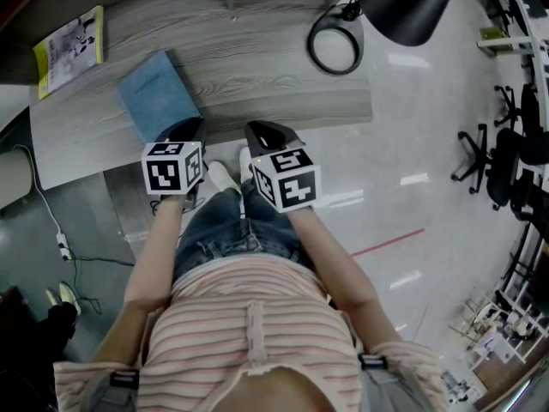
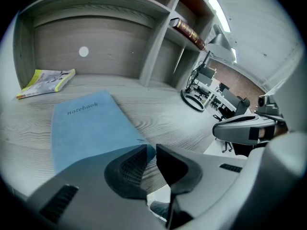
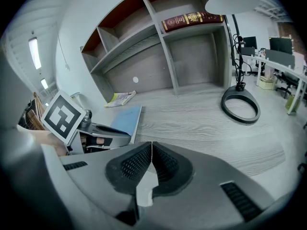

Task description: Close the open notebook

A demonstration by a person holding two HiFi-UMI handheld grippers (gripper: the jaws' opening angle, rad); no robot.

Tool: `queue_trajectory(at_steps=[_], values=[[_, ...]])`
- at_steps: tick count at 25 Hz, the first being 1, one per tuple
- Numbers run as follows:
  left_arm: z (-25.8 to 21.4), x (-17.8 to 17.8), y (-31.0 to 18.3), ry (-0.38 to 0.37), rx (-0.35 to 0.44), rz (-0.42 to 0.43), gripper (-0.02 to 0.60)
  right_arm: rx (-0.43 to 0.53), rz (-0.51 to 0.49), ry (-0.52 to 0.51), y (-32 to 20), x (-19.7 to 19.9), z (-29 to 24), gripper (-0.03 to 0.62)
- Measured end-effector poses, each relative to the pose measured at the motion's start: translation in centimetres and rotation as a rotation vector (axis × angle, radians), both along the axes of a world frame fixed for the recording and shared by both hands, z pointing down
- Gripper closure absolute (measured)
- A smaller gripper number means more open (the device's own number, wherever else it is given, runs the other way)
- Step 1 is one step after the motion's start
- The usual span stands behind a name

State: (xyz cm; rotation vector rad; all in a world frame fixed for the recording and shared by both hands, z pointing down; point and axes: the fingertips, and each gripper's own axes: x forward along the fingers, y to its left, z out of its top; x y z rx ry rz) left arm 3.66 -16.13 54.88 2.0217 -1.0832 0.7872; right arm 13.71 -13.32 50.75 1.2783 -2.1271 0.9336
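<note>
The blue notebook lies closed and flat on the grey wooden desk, its cover with the word "notebook" facing up; in the right gripper view it shows at the left. My left gripper hovers over its near right corner. Its jaws stand a small gap apart, the pads press on nothing, and the corner lies just beyond the tips. My right gripper hangs at the desk's front edge, to the right of the notebook, shut with nothing between its pads.
A yellow-green booklet lies at the desk's back left. A lamp's ring base sits at the back right, its dark shade above. A red book lies on a shelf. Office chairs stand on the floor to the right.
</note>
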Motion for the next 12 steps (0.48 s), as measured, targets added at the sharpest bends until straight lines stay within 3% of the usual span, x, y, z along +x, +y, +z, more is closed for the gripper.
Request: queue_trajectory(at_steps=[7,12], values=[[-0.3,0.8,0.2,0.002,-0.006,0.022,0.485,0.001,-0.01,-0.002,0.0,0.0,-0.1,0.576],[-2.1,1.2,0.0,0.041,0.034,0.014,0.48,0.019,-0.029,-0.003,0.0,-0.4,-0.5,0.576]])
